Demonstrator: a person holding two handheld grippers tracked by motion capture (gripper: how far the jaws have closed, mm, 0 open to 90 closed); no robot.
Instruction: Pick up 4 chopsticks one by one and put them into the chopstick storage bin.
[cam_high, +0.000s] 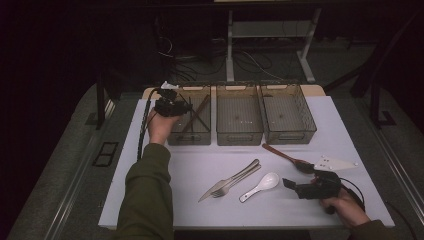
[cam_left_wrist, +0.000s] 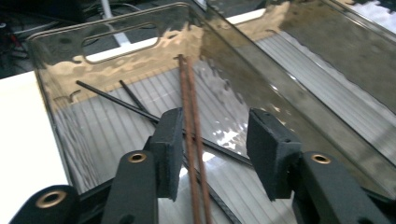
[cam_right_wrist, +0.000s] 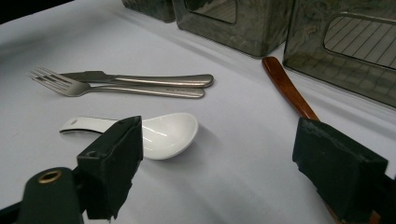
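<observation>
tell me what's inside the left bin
The left bin holds a brown pair of chopsticks and a black pair crossing under it. The open left gripper covers their near ends.

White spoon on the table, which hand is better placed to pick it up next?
Right. The right gripper sits low with open jaws, the white spoon just ahead. The left gripper is over the left bin, jaws apart around the brown chopsticks.

Olive-green sleeves (cam_high: 150, 185), black jaws

Dark room, cabled floor (cam_high: 260, 62)
</observation>
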